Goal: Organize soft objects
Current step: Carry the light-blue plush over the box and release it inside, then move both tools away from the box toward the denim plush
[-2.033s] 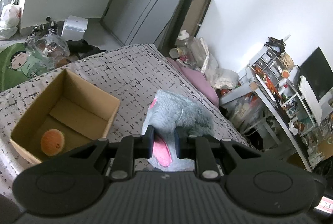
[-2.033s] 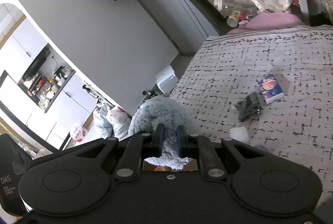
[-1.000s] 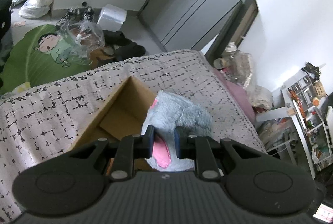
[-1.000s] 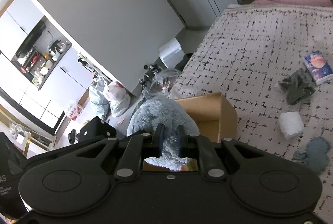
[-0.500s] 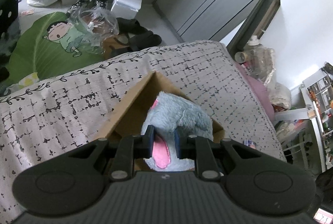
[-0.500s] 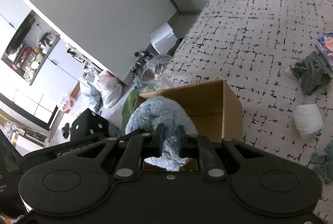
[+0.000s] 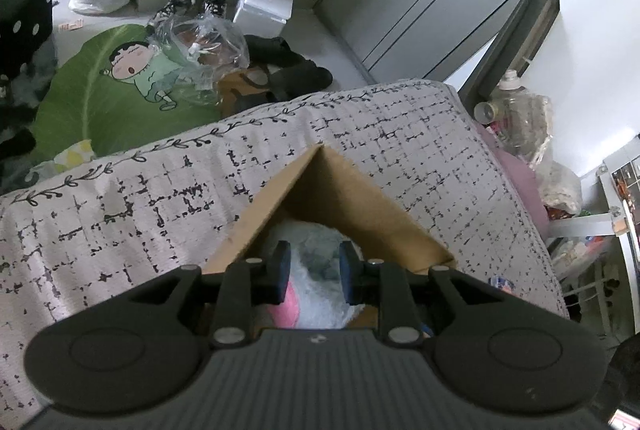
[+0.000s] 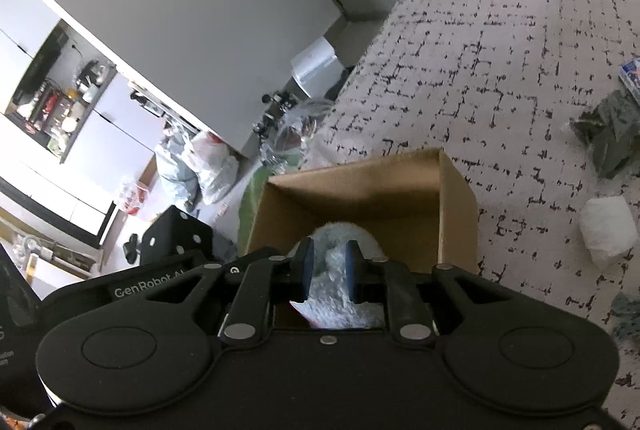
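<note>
A grey-blue plush toy (image 7: pixel 316 270) with a pink ear lies inside an open cardboard box (image 7: pixel 360 206) on the bed. My left gripper (image 7: pixel 315 262) is above the box with its jaws apart, the plush below between them and no longer squeezed. In the right wrist view the plush (image 8: pixel 340 250) sits low in the box (image 8: pixel 460 206). My right gripper (image 8: pixel 326 262) has its jaws slightly apart around the fur; whether they still pinch it I cannot tell.
The bed has a patterned grey cover (image 7: pixel 140 198). On it to the right lie a white wad (image 8: pixel 608 230), a dark bag (image 8: pixel 612 146) and a blue packet (image 8: pixel 632 74). On the floor are a green cartoon mat (image 7: pixel 120 86), plastic bags and a black cube (image 8: pixel 176 234).
Both grippers carried the plush over the box and lowered it in. The left jaws have opened and the plush has dropped lower. The right jaws have widened a little.
</note>
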Tool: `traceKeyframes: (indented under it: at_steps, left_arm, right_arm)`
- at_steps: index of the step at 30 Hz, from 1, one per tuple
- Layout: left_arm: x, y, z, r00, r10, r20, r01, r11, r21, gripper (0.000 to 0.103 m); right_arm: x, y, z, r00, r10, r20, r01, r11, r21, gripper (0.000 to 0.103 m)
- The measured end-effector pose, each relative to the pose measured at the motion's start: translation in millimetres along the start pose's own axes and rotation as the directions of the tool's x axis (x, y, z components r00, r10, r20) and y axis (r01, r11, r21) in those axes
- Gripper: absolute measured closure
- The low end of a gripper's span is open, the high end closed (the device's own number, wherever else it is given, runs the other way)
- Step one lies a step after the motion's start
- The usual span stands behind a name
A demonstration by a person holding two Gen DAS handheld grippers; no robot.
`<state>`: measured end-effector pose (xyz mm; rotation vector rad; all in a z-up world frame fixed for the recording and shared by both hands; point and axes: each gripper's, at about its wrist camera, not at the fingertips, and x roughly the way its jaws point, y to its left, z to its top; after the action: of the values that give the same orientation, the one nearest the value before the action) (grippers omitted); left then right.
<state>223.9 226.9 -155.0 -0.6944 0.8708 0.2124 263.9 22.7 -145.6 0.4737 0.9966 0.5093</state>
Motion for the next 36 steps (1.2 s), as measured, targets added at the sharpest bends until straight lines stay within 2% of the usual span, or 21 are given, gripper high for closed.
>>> traceKeyframes:
  at_steps: [5, 7, 11, 13, 17, 20, 23, 27, 31, 36]
  left_arm:
    - [-18.4, -10.9, -1.2, 1.0, 0.013, 0.022, -0.013, 1.0, 0.025, 0.074]
    - [-25.1, -14.7, -3.0, 0.999, 0.02, 0.03, -0.021, 0.999, 0.029, 0.07]
    - [-39.4, -24.5, -8.3, 0.998, 0.046, 0.041, -0.048, 0.998, 0.046, 0.054]
    - [-46.8, -28.8, -10.6, 0.998, 0.037, 0.05, -0.04, 0.997, 0.061, 0.049]
    - [-60.9, -36.8, -15.1, 0.997, 0.046, 0.058, -0.05, 0.996, 0.072, 0.029]
    - [-73.0, -45.3, -21.3, 0.996, 0.053, 0.077, -0.06, 0.994, 0.095, 0.024]
    - [-81.4, -54.0, -29.0, 0.995, 0.052, 0.086, -0.062, 0.992, 0.114, 0.019]
    - [-91.3, -63.6, -38.5, 0.993, 0.054, 0.101, -0.068, 0.989, 0.135, 0.017]
    - [-101.9, -72.9, -47.5, 0.992, 0.048, 0.114, -0.065, 0.986, 0.154, 0.01]
    - [-115.2, -83.7, -55.8, 0.99, 0.041, 0.134, -0.065, 0.982, 0.179, 0.001]
  right_arm:
    - [-21.0, -2.5, 0.9, 1.0, 0.017, 0.018, -0.017, 1.0, 0.007, 0.076]
    - [-31.0, -2.6, 0.9, 0.999, 0.027, 0.026, -0.027, 1.0, 0.002, 0.07]
    - [-52.8, -5.6, 0.9, 0.998, 0.039, 0.056, -0.039, 0.999, -0.002, 0.056]
    - [-63.3, -8.9, 0.3, 0.997, 0.034, 0.067, -0.034, 0.999, -0.01, 0.054]
    - [-86.7, -20.5, -1.0, 0.995, 0.024, 0.095, -0.024, 1.0, -0.002, 0.047]
    - [-104.9, -27.2, -1.3, 0.992, 0.015, 0.122, -0.015, 1.0, 0.001, 0.041]
    - [-123.5, -34.5, -1.5, 0.989, 0.009, 0.149, -0.008, 1.0, -0.003, 0.029]
    - [-143.0, -42.2, -2.5, 0.985, -0.003, 0.172, 0.006, 1.0, -0.015, 0.025]
    - [-162.0, -49.6, -2.2, 0.983, 0.0, 0.185, 0.006, 0.999, -0.031, 0.014]
    - [-182.1, -53.8, -1.3, 0.982, 0.014, 0.187, -0.002, 0.998, -0.065, 0.007]
